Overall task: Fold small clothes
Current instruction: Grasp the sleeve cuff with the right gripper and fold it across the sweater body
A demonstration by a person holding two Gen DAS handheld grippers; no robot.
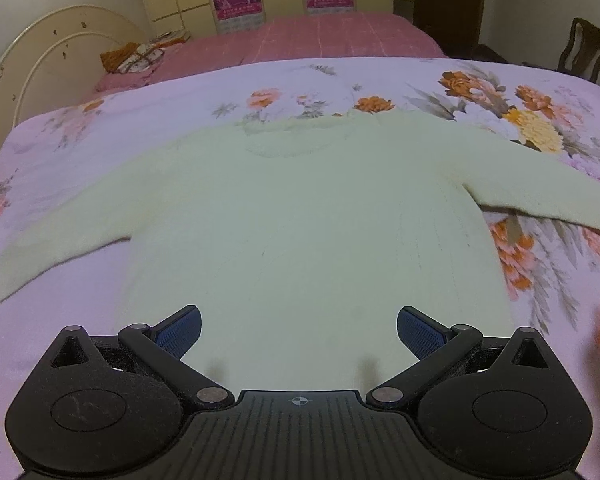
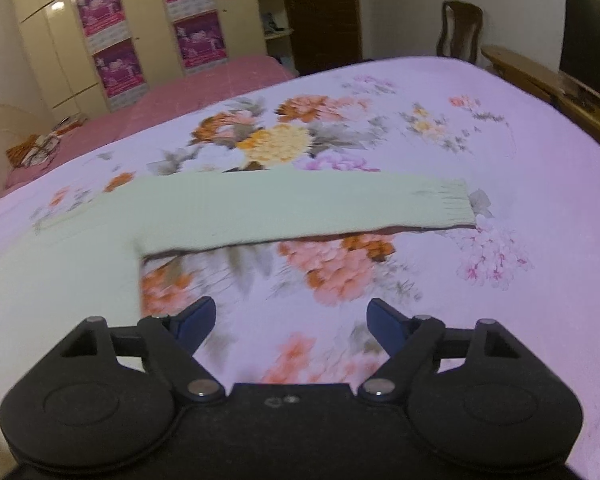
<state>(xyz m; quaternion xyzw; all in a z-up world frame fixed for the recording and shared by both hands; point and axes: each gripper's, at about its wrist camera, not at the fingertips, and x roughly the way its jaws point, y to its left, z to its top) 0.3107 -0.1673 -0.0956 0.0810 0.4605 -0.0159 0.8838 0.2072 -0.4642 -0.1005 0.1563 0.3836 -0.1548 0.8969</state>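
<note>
The left gripper (image 1: 299, 330) hangs with jaws spread wide over the hem of a pale knit sweater (image 1: 300, 216), holding nothing. The right gripper (image 2: 291, 322), equally spread and empty, hovers above the floral bedspread (image 2: 540, 184) beside the sweater's ribbed-cuffed sleeve (image 2: 300, 208), lying flat.

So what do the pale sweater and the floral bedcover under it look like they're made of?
The pale yellow-green long-sleeved sweater looks like soft matte knit, wool or acrylic: faint vertical ribs run down the body, and the cuff is gathered ribbing. The lilac flower-printed bedcover looks like smooth thin woven cloth, perhaps cotton, lying flat with a printed pattern. Blur leaves the fibres open.
</note>
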